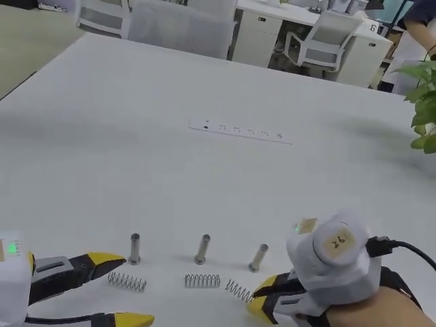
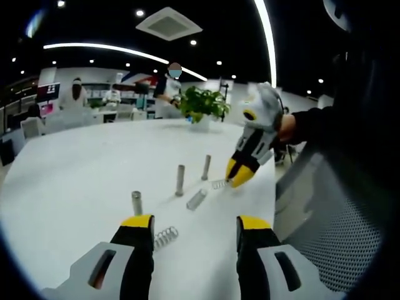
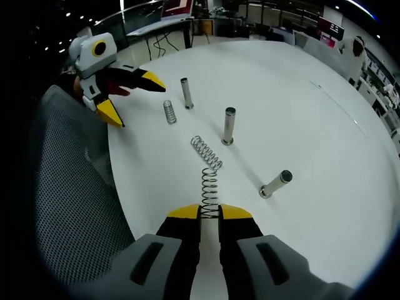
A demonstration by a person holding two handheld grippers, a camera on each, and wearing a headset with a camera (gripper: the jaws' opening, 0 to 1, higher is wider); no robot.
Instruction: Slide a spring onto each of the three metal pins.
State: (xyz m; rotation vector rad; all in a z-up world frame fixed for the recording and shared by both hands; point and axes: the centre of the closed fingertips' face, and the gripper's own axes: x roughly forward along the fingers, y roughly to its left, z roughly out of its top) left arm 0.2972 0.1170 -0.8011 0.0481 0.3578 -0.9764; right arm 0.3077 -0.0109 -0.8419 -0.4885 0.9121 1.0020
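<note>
- The right gripper (image 3: 210, 214) had its jaws drawn in close on the near end of the right spring (image 3: 209, 184), with the last turns of the coil caught between the yellow tips. I judged the grip was taken at the very end so that the far, open end was left free to go over a pin.
- That spring lay flat on the white table (image 1: 204, 82), in line with the jaws and pointing away from them. As far as I could judge, it was not yet lifted.
- Just to its side stood the right pin (image 3: 275, 184), bare. As the nearest pin, it was the likely one for this spring.
- Further out lay the middle spring (image 3: 205, 151), loose on the table. One end was near the gripped spring's far end, though whether they touched I could not tell. The middle pin (image 3: 229, 125) stood upright beside it.
- Beyond those were the left spring (image 3: 169, 111) and the left pin (image 3: 185, 92). Each spring lay in front of its own pin, probably so they could be taken in turn.
- The left gripper (image 2: 195, 223) was spread wide and empty, low over the table near the left spring, apparently waiting.
- No pin carried a spring, so the task looked to be at its first step.
</note>
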